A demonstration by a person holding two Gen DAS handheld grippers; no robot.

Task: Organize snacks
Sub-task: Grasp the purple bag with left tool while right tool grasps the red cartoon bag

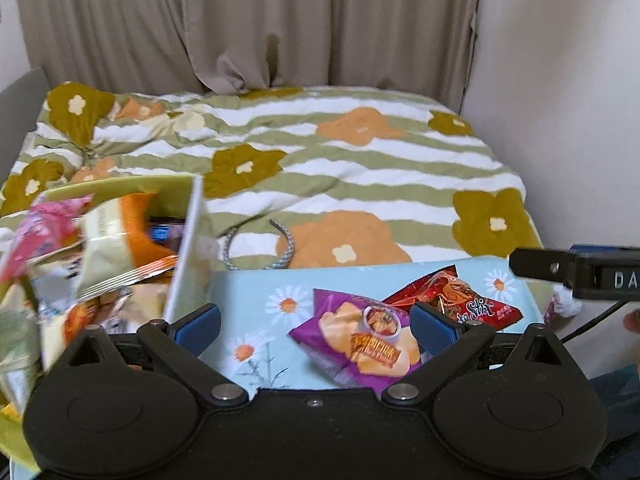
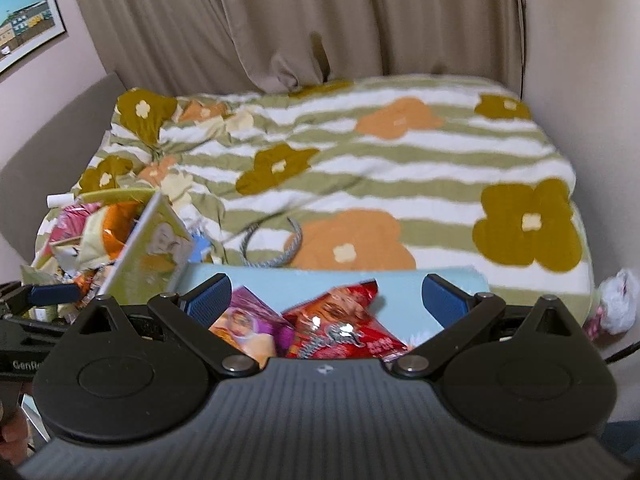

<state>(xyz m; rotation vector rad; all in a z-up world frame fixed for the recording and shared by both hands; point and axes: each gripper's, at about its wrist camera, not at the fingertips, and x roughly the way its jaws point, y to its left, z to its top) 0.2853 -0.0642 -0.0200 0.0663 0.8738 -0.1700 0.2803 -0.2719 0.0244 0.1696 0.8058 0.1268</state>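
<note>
A purple snack bag (image 1: 362, 340) and a red snack bag (image 1: 460, 300) lie on a light-blue daisy-print board (image 1: 276, 300). My left gripper (image 1: 316, 324) is open and empty, jaws wide, just above the purple bag. A green box (image 1: 188, 240) at the left is full of several snack packets (image 1: 112, 248). In the right wrist view my right gripper (image 2: 326, 300) is open and empty above the red bag (image 2: 340, 324) and purple bag (image 2: 244, 320). The box (image 2: 156, 240) stands to its left. The right gripper's finger also shows in the left wrist view (image 1: 560, 268).
The board rests on a bed with a green-striped flower quilt (image 1: 360, 168). A grey braided headband (image 1: 280, 248) lies on the quilt behind the board. Beige curtains (image 1: 260, 24) hang at the back. A white and pink bundle (image 2: 616, 304) sits at the bed's right edge.
</note>
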